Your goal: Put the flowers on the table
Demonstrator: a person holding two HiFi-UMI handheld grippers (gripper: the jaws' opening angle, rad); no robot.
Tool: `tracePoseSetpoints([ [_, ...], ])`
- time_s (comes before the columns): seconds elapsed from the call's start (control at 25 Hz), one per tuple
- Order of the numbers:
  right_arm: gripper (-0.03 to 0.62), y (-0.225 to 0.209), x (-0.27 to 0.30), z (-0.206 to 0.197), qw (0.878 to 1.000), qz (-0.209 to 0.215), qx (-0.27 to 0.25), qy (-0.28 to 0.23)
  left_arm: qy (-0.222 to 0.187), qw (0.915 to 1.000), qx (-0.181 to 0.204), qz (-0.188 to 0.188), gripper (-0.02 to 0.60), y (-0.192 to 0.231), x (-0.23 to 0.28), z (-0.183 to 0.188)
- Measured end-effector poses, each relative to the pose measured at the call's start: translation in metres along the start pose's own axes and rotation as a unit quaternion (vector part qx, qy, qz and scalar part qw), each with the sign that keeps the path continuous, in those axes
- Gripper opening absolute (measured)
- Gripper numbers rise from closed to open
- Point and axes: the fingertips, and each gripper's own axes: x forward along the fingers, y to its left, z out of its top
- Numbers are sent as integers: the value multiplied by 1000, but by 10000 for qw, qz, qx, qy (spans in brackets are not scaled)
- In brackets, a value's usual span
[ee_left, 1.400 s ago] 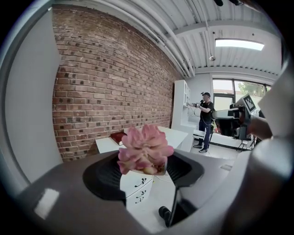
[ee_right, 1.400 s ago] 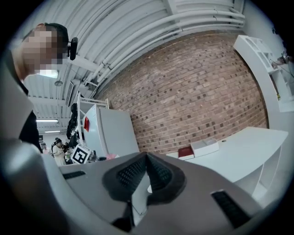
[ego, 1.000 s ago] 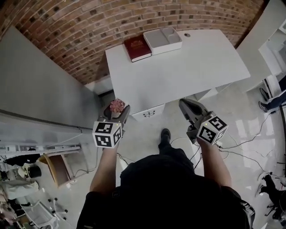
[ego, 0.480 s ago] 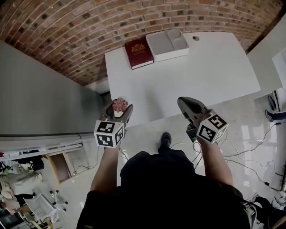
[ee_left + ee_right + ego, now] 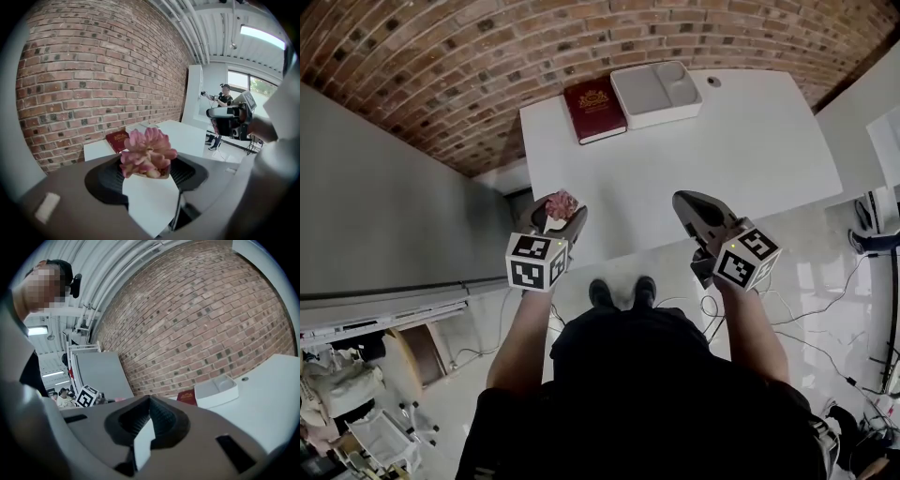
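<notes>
While the person stands at the white surface (image 5: 741, 141), the flowers (image 5: 146, 152) are up in the air.
The left gripper (image 5: 558, 216) squeezes the pink flowers tight by the near edge so they cannot drop. The right gripper (image 5: 684, 204) is pinched closed with nothing in it and likely just waits.

Black shirt (image 5: 647, 375), black shoes (image 5: 601, 292); grey hand-held grippers (image 5: 559, 212) (image 5: 688, 203) with marker cubes (image 5: 536, 262) (image 5: 746, 259).

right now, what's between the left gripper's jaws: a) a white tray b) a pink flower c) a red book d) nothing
b: the left gripper view shows the pink flower clamped between the jaws of the left gripper; the red book and white tray lie on the table.
</notes>
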Motion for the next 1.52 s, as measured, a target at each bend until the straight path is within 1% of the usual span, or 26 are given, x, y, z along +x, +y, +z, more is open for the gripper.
tracePoseSetpoints([
  [0.12,9,9,12,-5,10000,-21,26,91,58,9999,81,-119,281,5,6,-5],
  [0.44,9,16,23,-20,9994,-149,72,310,283,9990,34,-343,282,16,33,-27],
  [0.68,9,15,24,-33,9984,-299,155,462,645,9966,55,-516,282,18,56,-59],
  [0.92,9,15,24,-46,9973,-393,187,584,1148,9903,326,-714,282,14,82,-98],
  [1.12,9,16,17,-52,9967,-520,245,580,1512,9844,513,-738,282,15,99,-131],
  [1.28,9,16,8,-56,9958,-632,294,587,1698,9813,552,-722,282,19,111,-151],
  [1.4,9,16,3,-59,9951,-721,334,589,1889,9771,595,-773,282,19,115,-165],
  [1.52,10,18,2,-63,9946,-775,361,594,1983,9745,642,-826,282,18,116,-174],
])
